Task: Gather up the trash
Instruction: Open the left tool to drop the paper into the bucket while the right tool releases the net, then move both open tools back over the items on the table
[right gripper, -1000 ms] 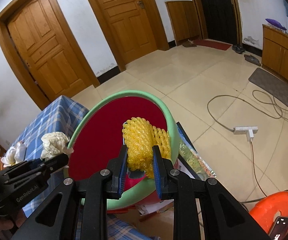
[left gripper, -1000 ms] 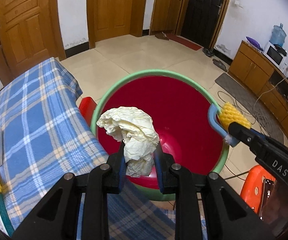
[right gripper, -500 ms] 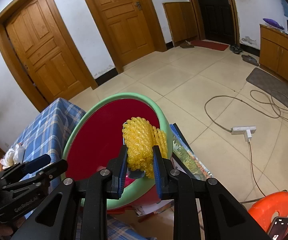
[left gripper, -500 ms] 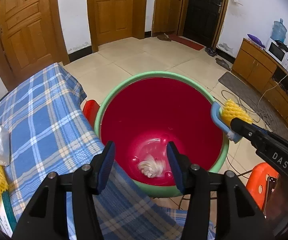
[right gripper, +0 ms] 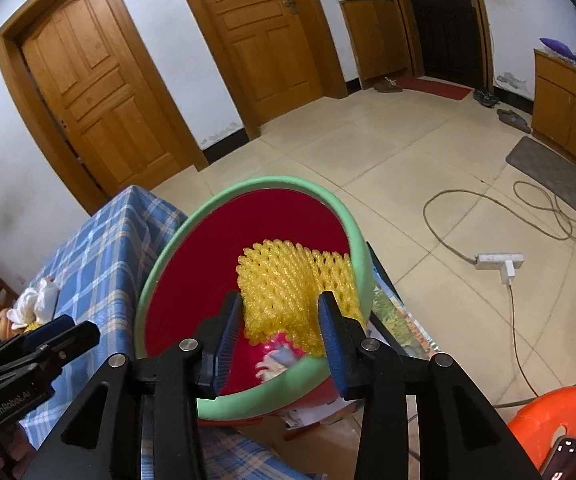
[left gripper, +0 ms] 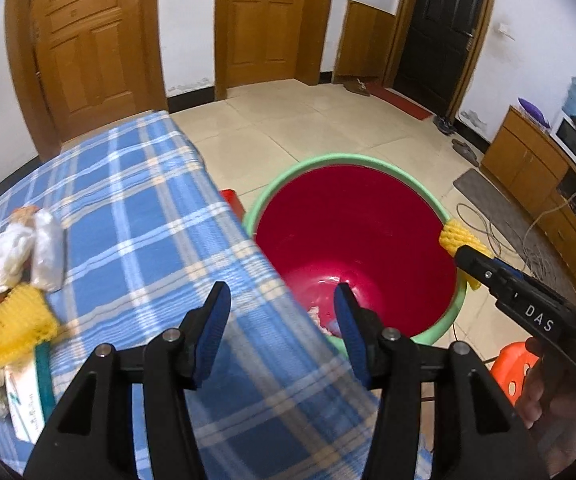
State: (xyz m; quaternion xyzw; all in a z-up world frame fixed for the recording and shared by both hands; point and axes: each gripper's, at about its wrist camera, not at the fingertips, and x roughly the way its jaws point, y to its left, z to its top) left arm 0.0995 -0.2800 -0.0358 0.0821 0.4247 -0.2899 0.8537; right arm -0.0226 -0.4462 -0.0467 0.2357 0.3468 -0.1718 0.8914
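Observation:
A red bucket with a green rim [left gripper: 454, 216] [right gripper: 358, 248] stands on the floor beside the blue plaid table [left gripper: 135, 216]. My left gripper [left gripper: 281, 322] is open and empty over the table's edge. My right gripper [right gripper: 279, 324] is open over the bucket; the yellow foam net [right gripper: 292, 280] sits between and beyond its jaws, loose, and also shows at the rim in the left wrist view [left gripper: 458, 238]. Crumpled paper [right gripper: 277, 360] lies at the bucket's bottom. More trash lies on the table: white wrappers [left gripper: 19, 248], another yellow foam net [left gripper: 11, 328] and a carton [left gripper: 27, 396].
An orange plastic stool [right gripper: 556, 420] stands at the lower right. A power strip [right gripper: 496, 260] and cables lie on the tiled floor. Wooden doors line the far wall, and a low cabinet [left gripper: 536, 160] stands at the right. A red stool [left gripper: 233, 200] sits beside the bucket.
My left gripper dropped the crumpled paper into the bucket and drew back left over the table. My right gripper has opened, loosing the yellow foam net over the bucket.

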